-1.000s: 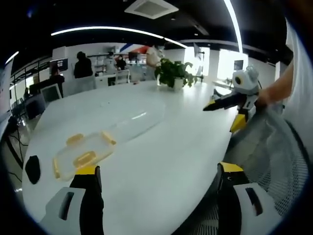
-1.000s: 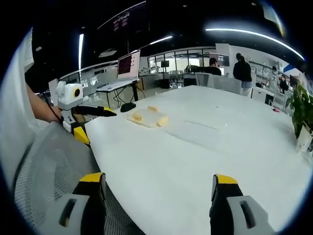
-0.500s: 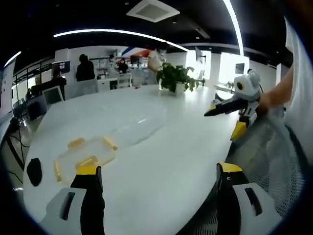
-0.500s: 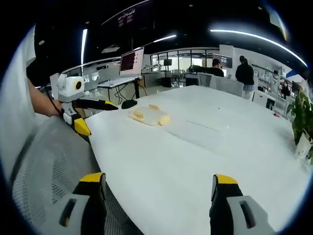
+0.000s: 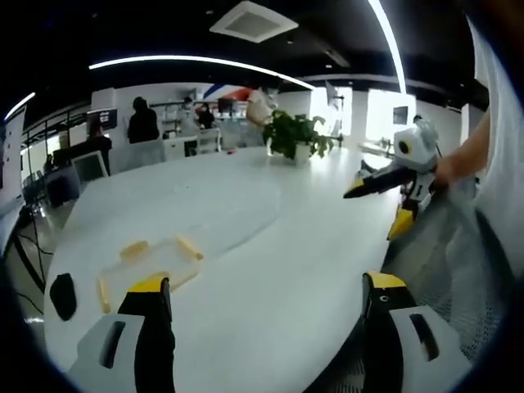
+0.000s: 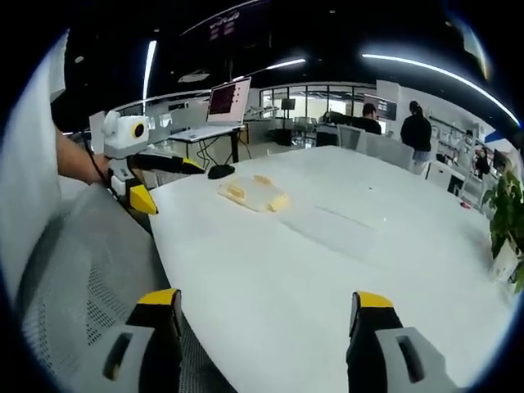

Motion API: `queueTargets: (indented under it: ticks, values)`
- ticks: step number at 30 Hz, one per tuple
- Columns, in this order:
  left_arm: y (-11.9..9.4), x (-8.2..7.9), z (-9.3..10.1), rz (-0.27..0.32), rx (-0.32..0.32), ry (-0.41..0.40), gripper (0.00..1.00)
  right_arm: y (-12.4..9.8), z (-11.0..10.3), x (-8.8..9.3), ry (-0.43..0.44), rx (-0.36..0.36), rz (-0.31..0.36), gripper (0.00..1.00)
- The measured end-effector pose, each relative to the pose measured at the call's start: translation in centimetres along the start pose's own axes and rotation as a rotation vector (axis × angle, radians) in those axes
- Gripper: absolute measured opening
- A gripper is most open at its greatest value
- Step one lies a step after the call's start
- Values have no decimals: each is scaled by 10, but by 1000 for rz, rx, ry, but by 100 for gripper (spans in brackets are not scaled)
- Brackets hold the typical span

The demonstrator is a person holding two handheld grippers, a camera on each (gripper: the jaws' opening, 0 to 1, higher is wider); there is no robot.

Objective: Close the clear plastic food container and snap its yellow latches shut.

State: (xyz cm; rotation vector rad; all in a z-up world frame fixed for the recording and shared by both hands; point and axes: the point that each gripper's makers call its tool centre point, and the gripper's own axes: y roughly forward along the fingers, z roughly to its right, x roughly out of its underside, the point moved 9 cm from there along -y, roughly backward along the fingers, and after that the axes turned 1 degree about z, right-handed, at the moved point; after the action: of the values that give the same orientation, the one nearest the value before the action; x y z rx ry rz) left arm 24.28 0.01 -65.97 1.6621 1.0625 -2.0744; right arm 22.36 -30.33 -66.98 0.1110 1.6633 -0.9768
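Note:
A clear plastic food container (image 5: 151,260) with yellow latches lies flat on the white table (image 5: 270,246), just beyond my left gripper's left jaw. The right gripper view shows the same container (image 6: 252,193) far off on the table's left part. My left gripper (image 5: 266,299) is open with nothing between its jaws, and it also appears at the left of the right gripper view (image 6: 151,180), held by a hand. My right gripper (image 6: 262,315) is open and empty; it hangs over the table edge at the right of the left gripper view (image 5: 385,201).
A potted plant (image 5: 295,133) stands at the far side of the table. A black mouse (image 5: 62,295) lies near the container. A grey mesh chair (image 6: 82,278) sits by the table edge. Desks, monitors and people fill the background.
Both views have shifted slightly as the hands moved. The container sits a little lower and more foreshortened in the left gripper view. Both grippers stay open.

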Motion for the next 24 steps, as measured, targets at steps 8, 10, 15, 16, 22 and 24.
queueTargets:
  ticks: [8, 10, 15, 16, 22, 24]
  values:
    - [2, -1, -6, -16, 4, 19, 94, 2, 1, -3, -19, -3, -4, 87]
    - [2, -1, -8, -19, 3, 20, 94, 3, 0, -4, -20, -14, 0, 87]
    - [1, 0, -15, -25, -2, 19, 93, 9, 2, -9, -54, -27, -6, 86]
    - [1, 0, -16, -26, -1, 17, 93, 10, 2, -10, -55, -28, -7, 86]
    - [1, 2, -20, -36, 2, 4, 92, 18, 4, -14, -63, -37, -5, 85]
    - [1, 3, -21, -39, 3, 7, 92, 21, 4, -15, -61, -43, -4, 85]
